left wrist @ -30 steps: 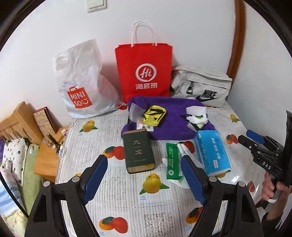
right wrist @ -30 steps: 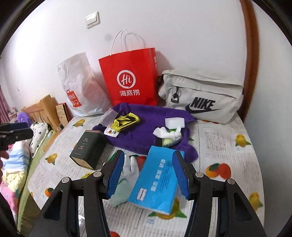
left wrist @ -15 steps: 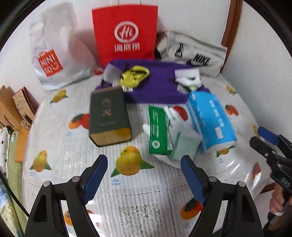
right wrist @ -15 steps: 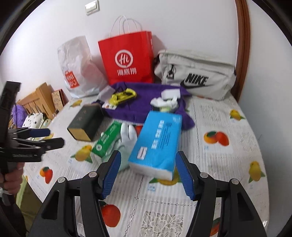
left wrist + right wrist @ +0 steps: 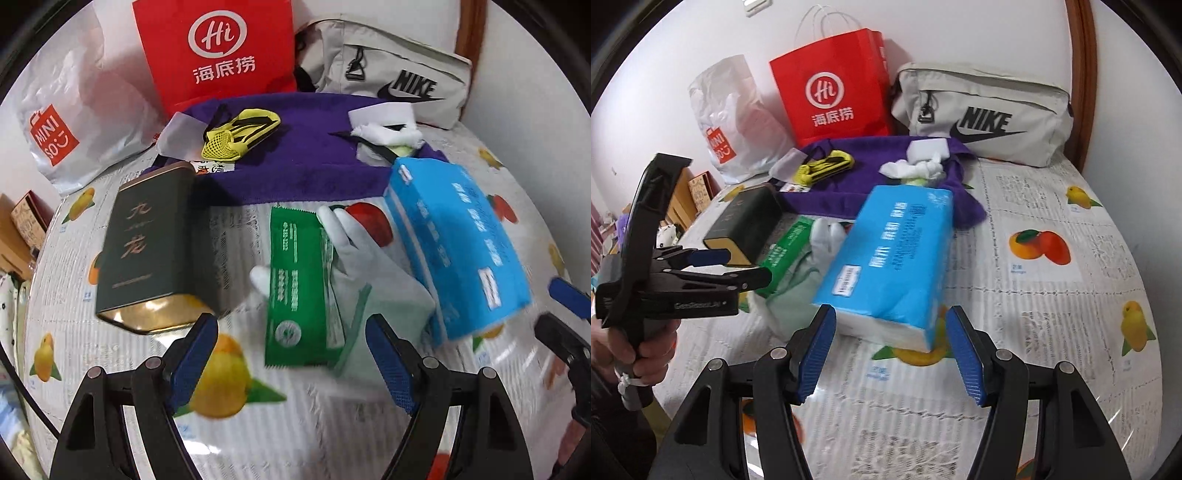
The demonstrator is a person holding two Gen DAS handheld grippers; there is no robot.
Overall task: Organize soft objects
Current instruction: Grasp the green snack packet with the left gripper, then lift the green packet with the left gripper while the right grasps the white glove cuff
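Observation:
A green packet lies on a pale glove on the fruit-print tablecloth, with a blue tissue pack leaning beside it. My left gripper is open and low over the packet's near end, which shows between the fingers untouched. My right gripper is open just short of the blue tissue pack, nothing between its pads. The right wrist view shows the left gripper held by a hand, beside the green packet. A purple cloth behind carries a yellow mesh item and crumpled white tissue.
A dark green tin lies left of the packet. Against the wall stand a white plastic bag, a red paper bag and a grey Nike pouch. Wooden furniture stands past the table's left edge.
Both grippers have come down closer to the table. The left one closed in on the green packet, and the right one's jaws stand slightly wider in front of the blue pack.

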